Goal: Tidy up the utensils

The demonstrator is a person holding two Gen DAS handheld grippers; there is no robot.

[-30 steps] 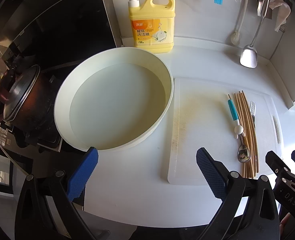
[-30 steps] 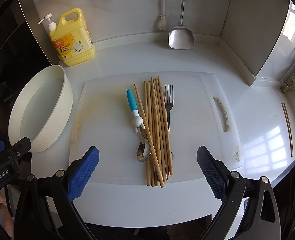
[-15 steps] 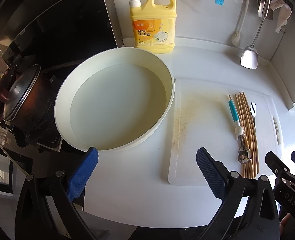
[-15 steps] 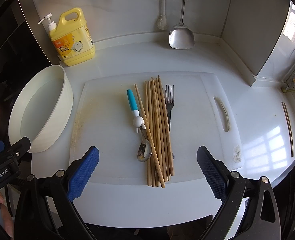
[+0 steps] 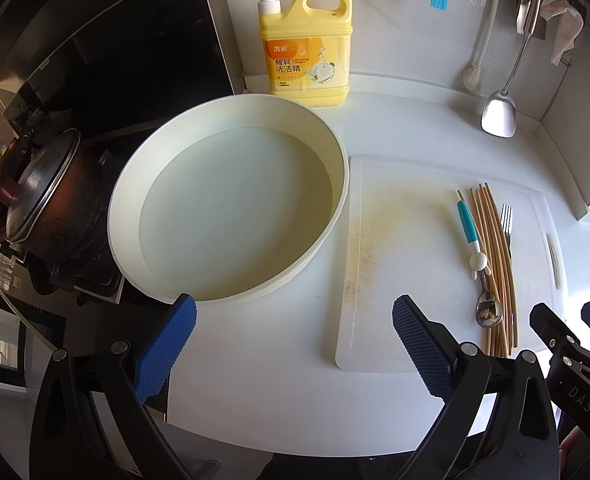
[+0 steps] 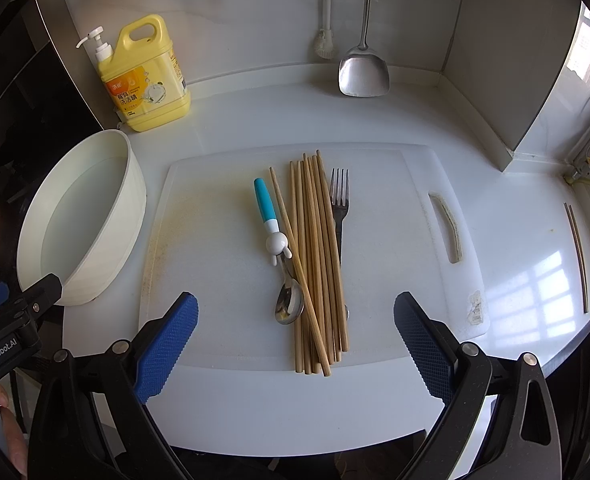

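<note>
A bundle of wooden chopsticks (image 6: 317, 256), a blue-handled spoon (image 6: 273, 236) and a dark fork (image 6: 339, 204) lie on a white cutting board (image 6: 215, 240). They also show at the right of the left wrist view: chopsticks (image 5: 495, 256), spoon (image 5: 473, 248), fork (image 5: 506, 220). A white round basin (image 5: 231, 216) holding water stands left of the board. My right gripper (image 6: 295, 340) is open and empty, just in front of the utensils. My left gripper (image 5: 295, 340) is open and empty, in front of the basin.
A yellow dish soap bottle (image 5: 307, 48) stands at the back wall. A metal spatula (image 6: 363, 72) and brushes hang there. A dark pot (image 5: 43, 200) sits on the stove at left. Two chopsticks (image 6: 577, 256) lie at the counter's far right.
Both views have shifted very slightly; the left view has crept a little forward. Nothing on the counter has moved.
</note>
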